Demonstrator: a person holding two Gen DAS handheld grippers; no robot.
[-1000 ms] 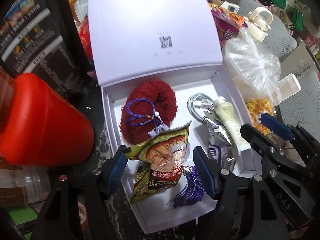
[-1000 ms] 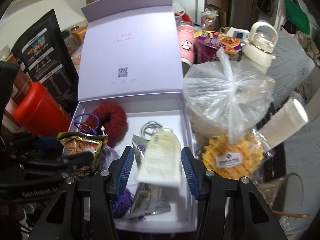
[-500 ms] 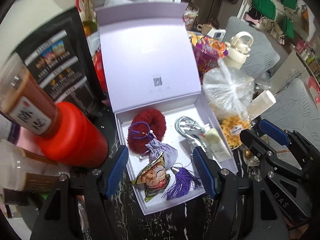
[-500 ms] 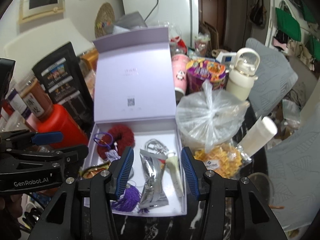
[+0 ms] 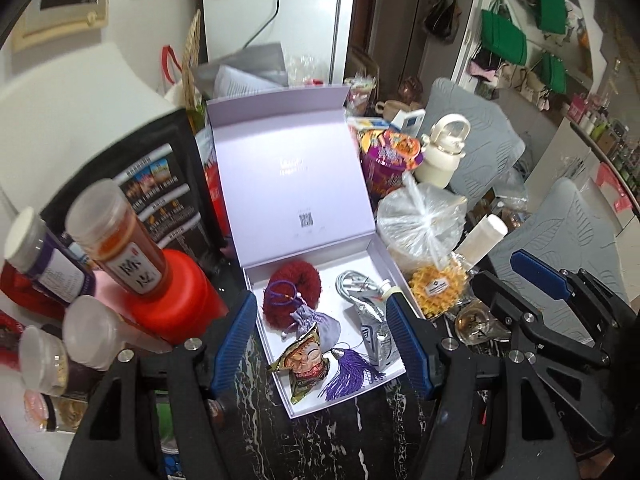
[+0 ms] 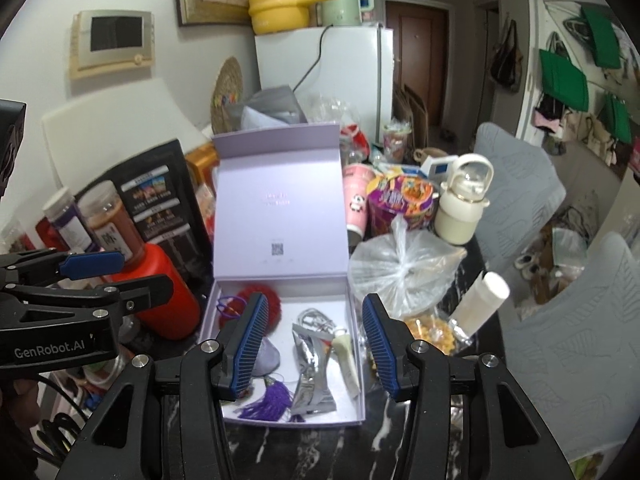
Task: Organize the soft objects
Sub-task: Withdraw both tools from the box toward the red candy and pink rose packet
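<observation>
An open lilac box (image 5: pixel 360 394) (image 6: pixel 360 360) stands on the dark marble table, lid up. In it lie a red fluffy scrunchie (image 5: pixel 294 286) (image 6: pixel 272 300), a grey pouch with purple tassel (image 5: pixel 348 372) (image 6: pixel 268 398), a snack packet (image 5: pixel 304 368), a silver pouch (image 5: pixel 374 338) (image 6: pixel 312 364), a cream tube (image 6: pixel 346 354) and a cable (image 5: pixel 352 284). My left gripper (image 5: pixel 322 344) is open and empty, raised above the box front. My right gripper (image 6: pixel 314 344) is open and empty, also raised above it.
A red jar (image 5: pixel 180 296) (image 6: pixel 168 292) and spice bottles (image 5: pixel 116 236) stand left of the box. A tied plastic bag (image 5: pixel 420 216) (image 6: pixel 400 268), yellow waffles (image 5: pixel 440 286), a white tube (image 6: pixel 480 300), a cream kettle (image 6: pixel 464 200) and a purple cup (image 6: pixel 400 204) crowd the right.
The left gripper let go of the snack packet, the right let go of the cream tube; both lie in the box. Both grippers have drawn back and up, away from the box.
</observation>
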